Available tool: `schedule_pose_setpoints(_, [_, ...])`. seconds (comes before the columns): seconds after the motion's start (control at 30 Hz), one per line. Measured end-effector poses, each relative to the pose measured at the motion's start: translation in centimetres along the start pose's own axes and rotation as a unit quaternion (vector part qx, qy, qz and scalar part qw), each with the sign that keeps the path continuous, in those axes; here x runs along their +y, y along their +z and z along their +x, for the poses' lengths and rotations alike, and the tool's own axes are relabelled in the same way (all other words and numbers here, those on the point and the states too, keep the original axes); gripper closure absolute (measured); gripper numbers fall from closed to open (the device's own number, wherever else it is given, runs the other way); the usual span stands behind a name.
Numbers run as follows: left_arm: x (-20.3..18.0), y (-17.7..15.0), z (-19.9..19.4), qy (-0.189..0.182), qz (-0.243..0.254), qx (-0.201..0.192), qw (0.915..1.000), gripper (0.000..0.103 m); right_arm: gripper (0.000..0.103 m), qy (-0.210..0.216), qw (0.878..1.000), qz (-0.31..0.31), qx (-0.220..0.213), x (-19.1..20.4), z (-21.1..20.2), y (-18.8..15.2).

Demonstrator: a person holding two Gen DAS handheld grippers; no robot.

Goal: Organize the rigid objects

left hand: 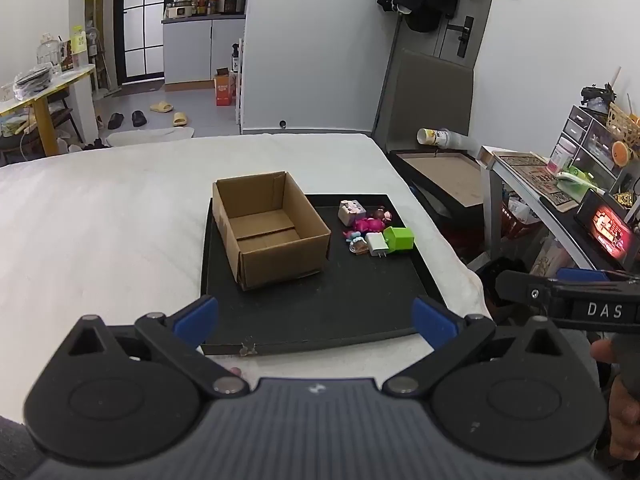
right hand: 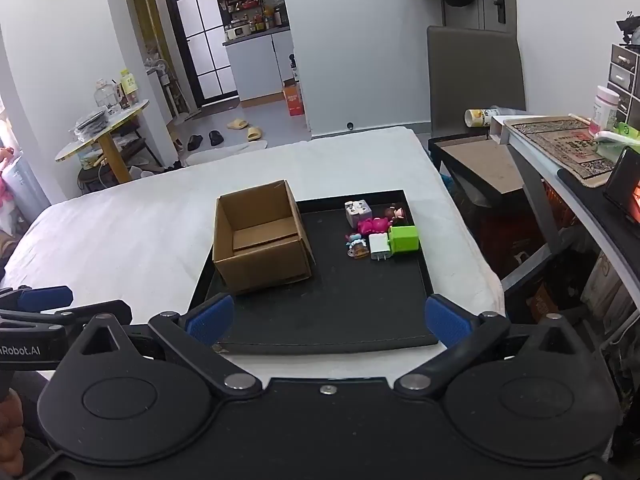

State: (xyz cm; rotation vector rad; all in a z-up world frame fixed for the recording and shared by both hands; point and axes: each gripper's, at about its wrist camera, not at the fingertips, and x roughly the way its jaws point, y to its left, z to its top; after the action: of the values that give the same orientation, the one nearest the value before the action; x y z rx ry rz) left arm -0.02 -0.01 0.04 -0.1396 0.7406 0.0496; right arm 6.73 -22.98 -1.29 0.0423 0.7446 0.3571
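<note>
A black tray point(left hand: 320, 312) point(right hand: 340, 312) lies on a white bed. An open, empty cardboard box point(left hand: 268, 232) point(right hand: 260, 240) stands on its left half. Small objects cluster at the tray's far right: a green cube point(left hand: 399, 237) point(right hand: 404, 238), a white charger plug point(left hand: 376, 244) point(right hand: 379, 246), a magenta toy point(left hand: 366, 225) point(right hand: 374, 225), a pale pink-and-white block point(left hand: 352, 211) point(right hand: 358, 212) and a small figurine point(left hand: 356, 242) point(right hand: 357, 245). My left gripper point(left hand: 316, 316) and right gripper point(right hand: 328, 320) are open and empty, both over the tray's near edge.
The white bed point(left hand: 100, 220) point(right hand: 120, 220) stretches left. A desk with clutter point(left hand: 560, 192) point(right hand: 568, 152), a grey chair point(right hand: 476, 76) and a low black table point(left hand: 444, 172) stand to the right. My right gripper's side shows in the left wrist view point(left hand: 568, 300).
</note>
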Motion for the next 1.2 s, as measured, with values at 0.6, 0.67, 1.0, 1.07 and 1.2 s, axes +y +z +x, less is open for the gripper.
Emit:
schedule_pose_setpoints(0.6, [0.3,0.0,0.3,-0.004,-0.004,0.006,1.0,0.0,0.0,-0.006,1.0,-0.002,-0.012,0.3,-0.4,0.1])
schedule_pose_setpoints(0.67, [0.2,-0.2,0.3,-0.003,-0.004,0.007,1.0,0.0,0.0,-0.005,1.0,-0.003,-0.012,0.2,-0.5,0.1])
schedule_pose_setpoints(1.0, [0.5,-0.3,0.3,-0.004,-0.01,0.008,0.9999,0.0,0.0,-0.005,1.0,-0.004,-0.012,0.4,-0.3,0.1])
schedule_pose_setpoints(1.07, [0.5,-0.3,0.3,-0.004,-0.009,0.008,0.9999,0.0,0.0,-0.006,1.0,-0.004,-0.011,0.4,-0.2,0.1])
schedule_pose_setpoints(1.2, [0.5,-0.3,0.4,-0.004,-0.011,0.008,0.9999,0.0,0.0,-0.007,1.0,-0.005,-0.011,0.5,-0.2,0.0])
